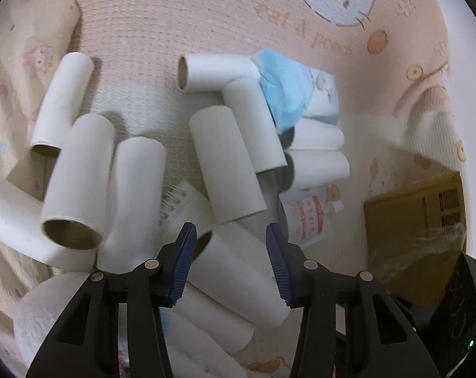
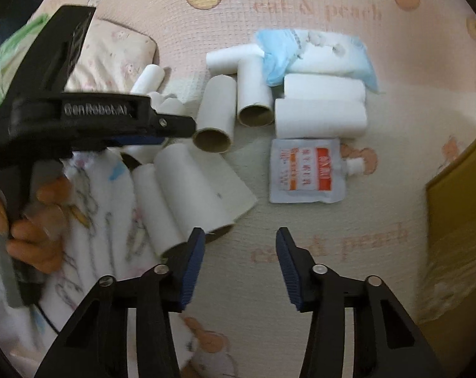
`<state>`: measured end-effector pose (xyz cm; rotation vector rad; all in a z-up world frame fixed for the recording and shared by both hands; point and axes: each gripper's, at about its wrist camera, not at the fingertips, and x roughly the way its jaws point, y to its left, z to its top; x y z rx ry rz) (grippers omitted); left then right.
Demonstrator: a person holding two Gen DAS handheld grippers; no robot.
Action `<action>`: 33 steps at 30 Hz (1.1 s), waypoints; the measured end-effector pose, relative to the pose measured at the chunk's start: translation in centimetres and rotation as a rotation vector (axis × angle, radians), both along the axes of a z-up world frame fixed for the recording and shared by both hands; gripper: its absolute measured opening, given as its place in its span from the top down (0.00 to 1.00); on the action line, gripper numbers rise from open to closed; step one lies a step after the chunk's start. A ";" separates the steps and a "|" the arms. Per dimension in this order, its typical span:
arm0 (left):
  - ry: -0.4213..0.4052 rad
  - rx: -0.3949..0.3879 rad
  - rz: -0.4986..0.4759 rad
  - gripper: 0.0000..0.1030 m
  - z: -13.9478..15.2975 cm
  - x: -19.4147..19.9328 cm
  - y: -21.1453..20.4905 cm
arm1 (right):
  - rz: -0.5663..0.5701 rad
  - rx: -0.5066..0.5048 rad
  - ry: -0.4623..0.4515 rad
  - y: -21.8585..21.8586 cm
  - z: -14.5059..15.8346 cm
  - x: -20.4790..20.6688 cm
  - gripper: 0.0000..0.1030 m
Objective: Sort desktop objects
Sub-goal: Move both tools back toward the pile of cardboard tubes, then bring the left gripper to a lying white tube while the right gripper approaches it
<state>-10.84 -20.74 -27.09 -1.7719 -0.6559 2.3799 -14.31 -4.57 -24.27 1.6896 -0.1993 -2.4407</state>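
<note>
Several white cardboard tubes lie in a heap on the pink cartoon mat (image 1: 206,15). My left gripper (image 1: 231,231) points down over the heap with its jaws open. One tube (image 1: 238,271) lies between and below the blue pads (image 1: 182,261), and I see no pad pressing on it. A blue face mask (image 1: 285,88) rests on the far tubes. In the right wrist view my right gripper (image 2: 241,234) is open over bare mat, empty, just right of a flattened tube (image 2: 197,186). A white pouch with a red label (image 2: 304,173) lies ahead of it.
A brown cardboard box (image 2: 458,220) stands at the right edge. A tissue packet (image 2: 329,53) lies behind the tubes, a small spiral notebook (image 1: 178,201) under them, and a soft paper roll (image 1: 45,312) at near left. A hand (image 2: 36,217) holds the left gripper (image 2: 174,129).
</note>
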 end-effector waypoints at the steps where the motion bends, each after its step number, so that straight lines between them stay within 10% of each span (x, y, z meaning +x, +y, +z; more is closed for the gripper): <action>1: -0.003 -0.001 -0.004 0.51 -0.1 0.0 0.1 | -0.011 -0.025 -0.007 0.1 -0.2 -0.1 0.64; 14: -0.070 -0.019 -0.128 0.51 -0.9 0.1 2.4 | -0.021 -0.112 -0.099 -1.1 -2.8 -0.3 0.69; 24: -0.024 0.190 -0.118 0.61 -1.2 1.4 4.1 | -0.073 -0.034 -0.104 1.3 -2.9 0.9 0.69; 33: 0.027 0.082 -0.267 0.65 -1.4 2.2 10.4 | -0.135 0.024 -0.118 4.2 -2.9 3.8 0.69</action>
